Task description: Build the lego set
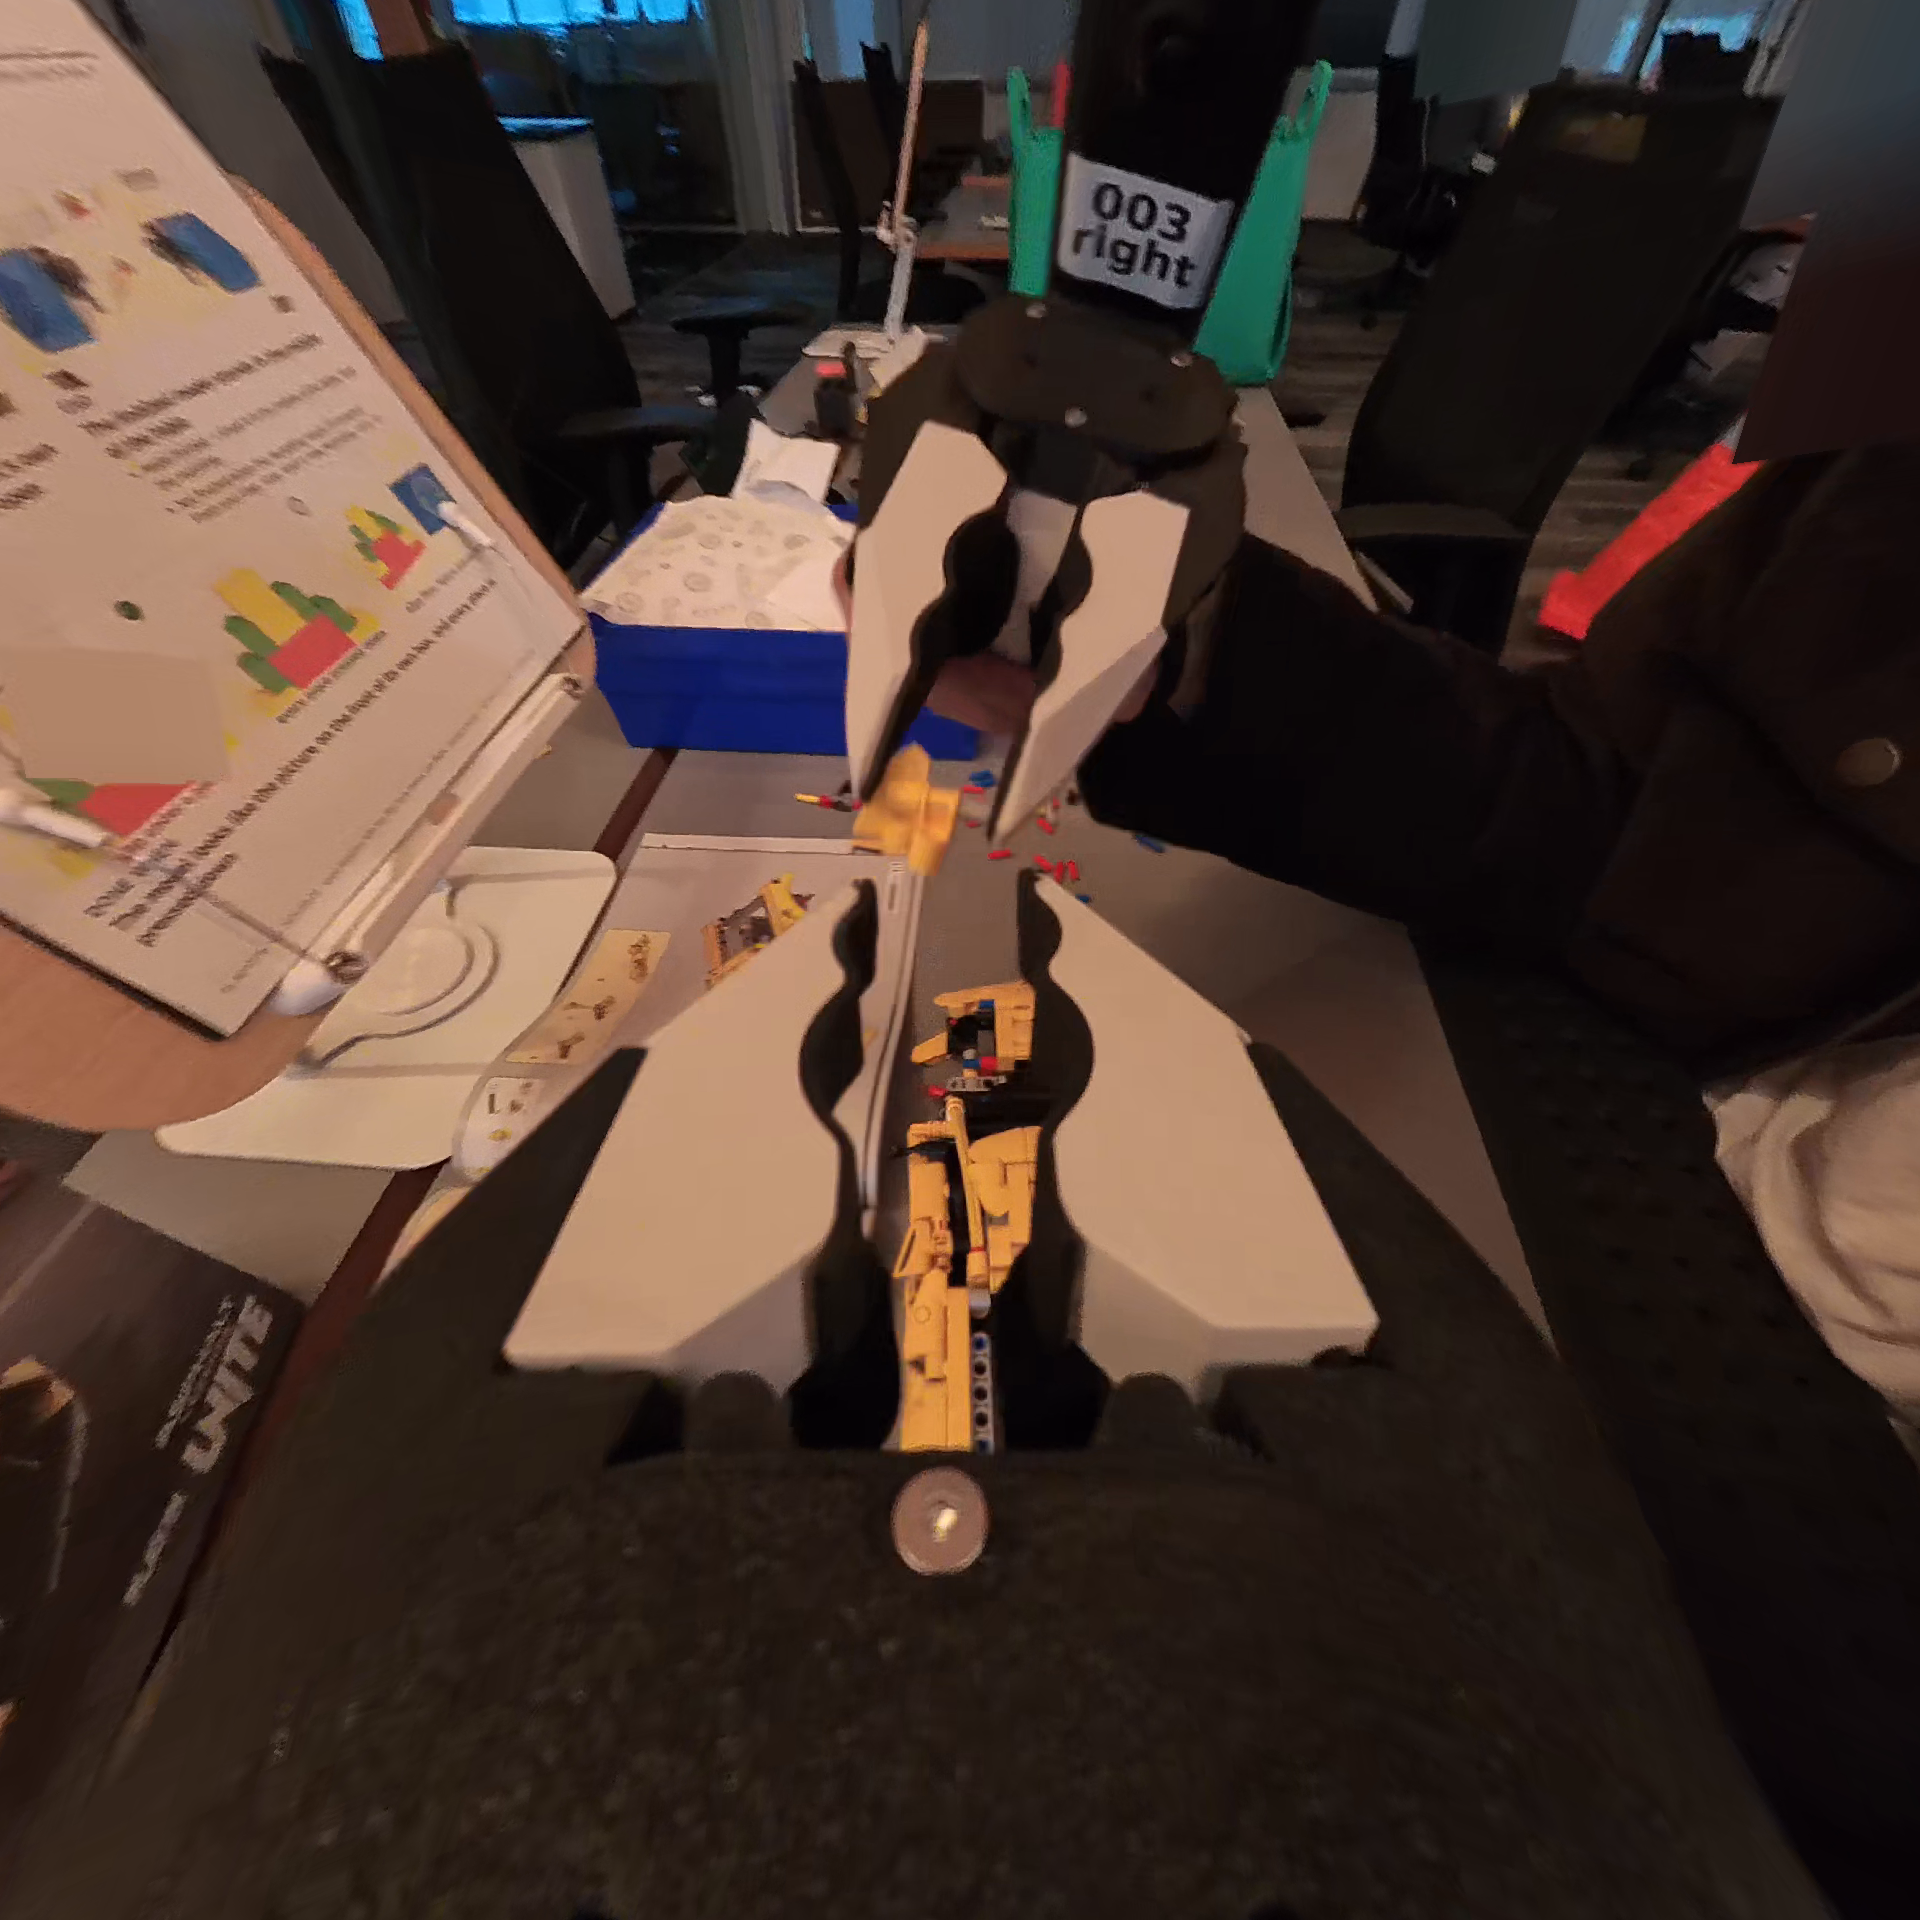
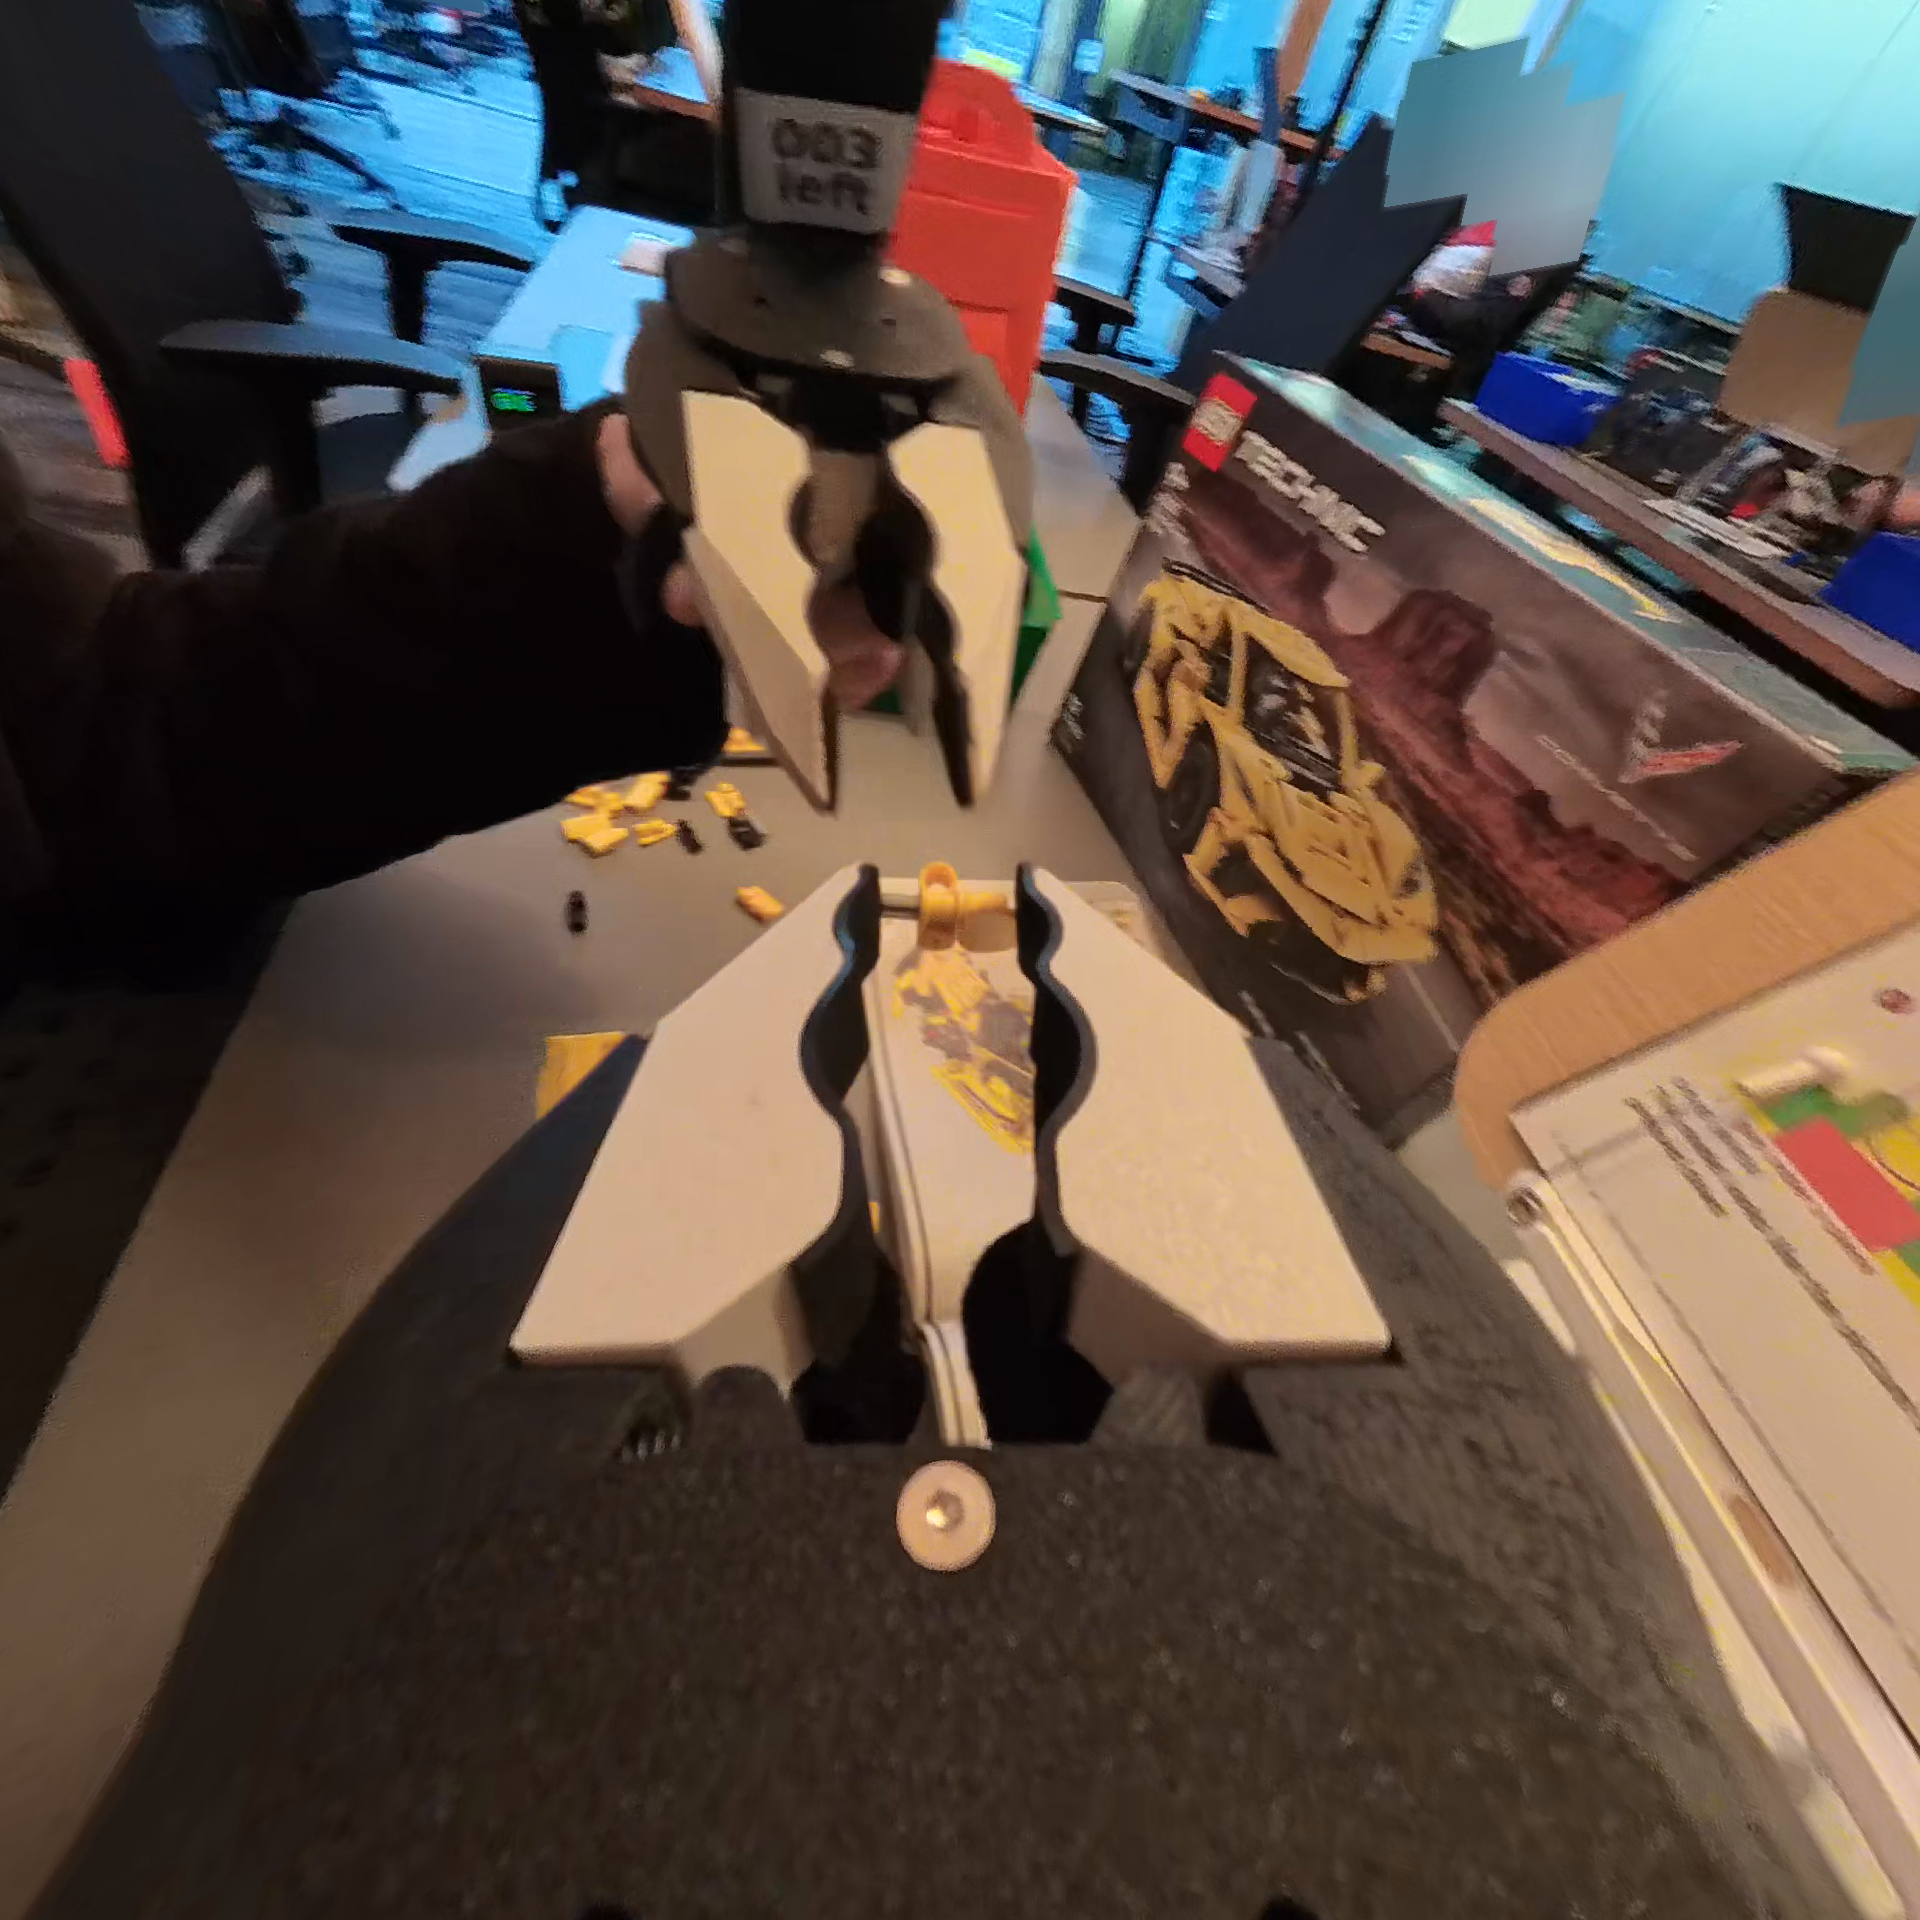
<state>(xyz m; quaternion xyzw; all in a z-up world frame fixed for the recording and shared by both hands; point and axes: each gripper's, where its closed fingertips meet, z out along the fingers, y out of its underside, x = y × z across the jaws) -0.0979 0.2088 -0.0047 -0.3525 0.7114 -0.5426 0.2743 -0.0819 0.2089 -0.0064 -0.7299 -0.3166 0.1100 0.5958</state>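
Both my grippers face tip to tip above the instruction booklet [image 2: 935, 1195]: my right gripper [image 2: 943, 902] pinches a small yellow piece [image 2: 940, 902] crosswise, while my left gripper [image 2: 902, 800], spread and empty, hovers just beyond.

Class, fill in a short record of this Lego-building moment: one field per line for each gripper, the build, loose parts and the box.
Left gripper: open, empty, above the build
Right gripper: shut on a small yellow piece
Yellow build: partly assembled, lying on the table
Loose parts: yellow and black, scattered on the table
Set box: standing beside the instruction booklet
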